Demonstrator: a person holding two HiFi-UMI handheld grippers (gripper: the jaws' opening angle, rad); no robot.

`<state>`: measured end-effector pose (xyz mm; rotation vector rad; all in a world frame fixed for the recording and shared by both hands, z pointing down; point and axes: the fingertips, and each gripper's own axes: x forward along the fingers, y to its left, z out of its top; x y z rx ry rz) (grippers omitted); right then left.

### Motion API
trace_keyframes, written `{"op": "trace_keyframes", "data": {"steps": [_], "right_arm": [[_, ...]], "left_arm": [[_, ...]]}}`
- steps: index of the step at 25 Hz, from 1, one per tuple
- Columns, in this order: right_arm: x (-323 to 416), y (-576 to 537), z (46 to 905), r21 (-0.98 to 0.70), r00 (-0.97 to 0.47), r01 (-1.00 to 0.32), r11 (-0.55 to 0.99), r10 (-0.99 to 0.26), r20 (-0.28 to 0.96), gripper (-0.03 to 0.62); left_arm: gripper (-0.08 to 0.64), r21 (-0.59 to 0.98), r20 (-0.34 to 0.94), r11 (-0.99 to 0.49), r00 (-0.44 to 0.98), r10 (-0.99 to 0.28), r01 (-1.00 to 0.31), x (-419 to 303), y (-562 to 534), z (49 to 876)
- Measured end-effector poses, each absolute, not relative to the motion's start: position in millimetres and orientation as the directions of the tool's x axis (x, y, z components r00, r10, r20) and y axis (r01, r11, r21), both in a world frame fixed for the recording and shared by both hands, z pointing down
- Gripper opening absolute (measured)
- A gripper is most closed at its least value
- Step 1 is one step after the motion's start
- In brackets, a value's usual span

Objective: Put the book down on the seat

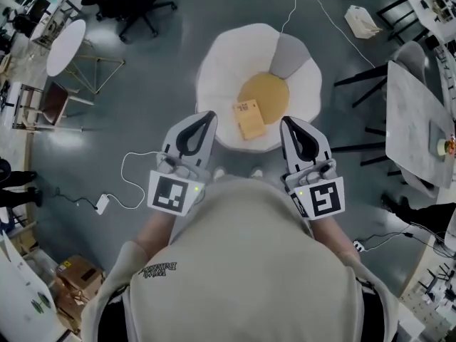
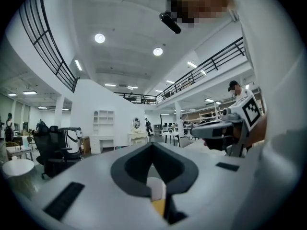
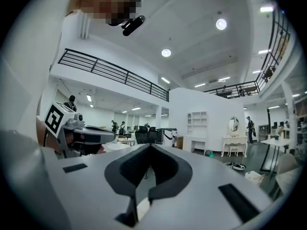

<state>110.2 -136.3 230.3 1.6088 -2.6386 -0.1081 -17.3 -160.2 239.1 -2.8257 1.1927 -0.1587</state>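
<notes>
- Two grippers are in the head view, the left gripper (image 1: pixel 206 120) and the right gripper (image 1: pixel 287 124). Each carries one marker cube.
- Both point forward over the near edge of the seat (image 1: pixel 217 63).
- There is one seat, a white flower-shaped chair. It has one round yellow cushion (image 1: pixel 267 91) and one grey petal.
- One book (image 1: pixel 249 118) lies flat on the front of the seat. It rests partly on the cushion's near edge and partly on the white rim. It sits between the two gripper tips and is apart from both.
- The left gripper's own view shows its two jaws brought together at the tips with nothing between them.
- The right gripper's own view shows the same: jaws closed tip to tip and empty.
- Only the head view shows the book, the whole seat and the grey floor. It also shows one round white table (image 1: pixel 65 45) and one marble-topped table (image 1: pixel 417 120).
- Only the gripper views show the hall above floor level, including a balcony railing (image 2: pixel 211 63) and two round ceiling lights (image 2: pixel 99 38).
- The left gripper view also catches the right gripper from the side (image 2: pixel 217 128).
- The right gripper view likewise catches the left gripper (image 3: pixel 91 134), plus one white dresser (image 3: pixel 233 145).
</notes>
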Motion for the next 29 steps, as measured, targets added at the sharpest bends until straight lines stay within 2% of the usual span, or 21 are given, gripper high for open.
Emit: {"op": "trace_keyframes", "data": {"steps": [5,22,29], "right_arm": [[110.5,-144.9,233.6,0.065,-0.454,-0.888,0.454,-0.891,0.013,0.009],[119.6,-146.3,225.3,0.061,-0.447,-0.893,0.445,-0.895,-0.009,0.009],[125.7,-150.0,216.8,0.086,-0.442,-0.895,0.438,-0.897,-0.030,0.009]], "left_arm": [[0.009,-0.125,0.088,-0.694,0.689,-0.720,-0.709,-19.9,-160.6,241.2],[0.009,-0.090,0.037,-0.701,0.701,-0.712,-0.707,-8.4,-159.7,229.3],[0.009,-0.128,0.049,-0.690,0.691,-0.721,-0.712,-8.1,-159.0,229.4]]}}
